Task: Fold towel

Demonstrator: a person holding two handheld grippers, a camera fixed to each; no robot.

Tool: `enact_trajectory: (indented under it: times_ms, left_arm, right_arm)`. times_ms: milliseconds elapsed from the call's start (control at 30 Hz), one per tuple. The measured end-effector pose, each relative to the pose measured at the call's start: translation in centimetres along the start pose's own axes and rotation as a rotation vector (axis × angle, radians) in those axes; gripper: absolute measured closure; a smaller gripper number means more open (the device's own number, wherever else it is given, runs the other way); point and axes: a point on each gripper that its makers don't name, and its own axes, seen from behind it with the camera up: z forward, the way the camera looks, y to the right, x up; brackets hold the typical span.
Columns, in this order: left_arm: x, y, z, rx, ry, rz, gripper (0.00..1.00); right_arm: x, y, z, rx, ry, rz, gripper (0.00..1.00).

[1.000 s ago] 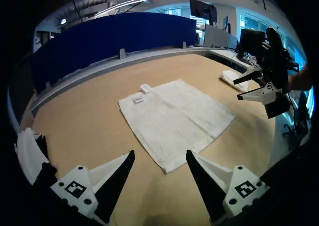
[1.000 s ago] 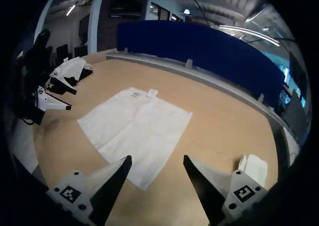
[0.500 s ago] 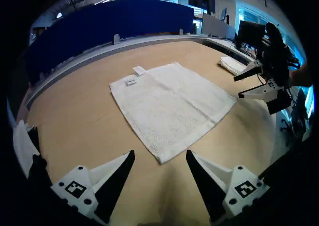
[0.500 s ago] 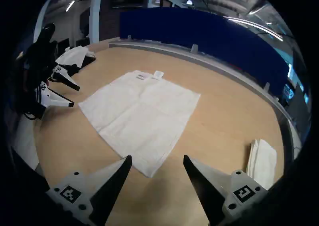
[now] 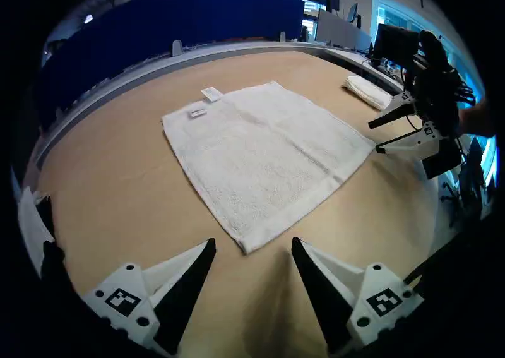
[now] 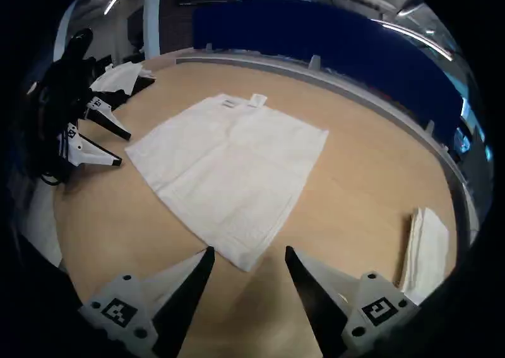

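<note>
A white towel (image 5: 265, 153) lies spread flat on the wooden table (image 5: 113, 181), with two small tags at its far edge. My left gripper (image 5: 252, 257) is open, its fingertips just short of the towel's nearest corner. In the right gripper view the same towel (image 6: 227, 168) lies flat, and my right gripper (image 6: 247, 264) is open, its tips on either side of another near corner. Each gripper also shows from across the table: the right gripper (image 5: 386, 131) beyond the towel's right corner, the left gripper (image 6: 117, 143) beside the towel's left corner. Nothing is held.
A folded white towel (image 5: 369, 93) rests near the table's far right edge, seen also as a folded towel (image 6: 426, 254) at the right. More white cloth (image 6: 117, 77) lies at the far left. A blue partition (image 5: 164, 26) and monitors (image 5: 394, 48) stand behind the table.
Both grippers have moved forward and down toward the towel's near corners. The towel has not moved, and both stay open.
</note>
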Motion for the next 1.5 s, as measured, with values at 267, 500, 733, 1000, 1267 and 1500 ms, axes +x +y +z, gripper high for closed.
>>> enact_trajectory:
  times_ms: [267,500,733,1000,1267,1500]
  left_arm:
    - [-0.3,-0.2,0.5,0.014,-0.018,0.011,0.26]
    - [-0.3,-0.4,0.6,0.032,-0.023,0.018,0.33]
    - [-0.3,-0.8,0.5,0.047,-0.030,0.005,0.46]
    - [-0.3,-0.5,0.6,0.040,-0.041,0.021,0.58]
    - [-0.1,-0.1,0.5,0.028,-0.046,0.037,0.70]
    - [-0.3,-0.2,0.4,0.042,-0.048,0.039,0.85]
  right_arm:
    - [-0.7,-0.2,0.3,0.010,-0.019,0.004,0.32]
    - [-1.2,-0.4,0.4,0.020,-0.036,0.013,0.42]
    - [-1.3,-0.8,0.5,0.038,-0.045,0.028,0.56]
    - [-1.2,-0.7,0.6,0.037,-0.050,0.039,0.65]
    - [-1.1,-0.6,0.6,0.036,-0.050,0.035,0.70]
    - [-0.8,-0.4,0.6,0.032,-0.043,0.042,0.81]
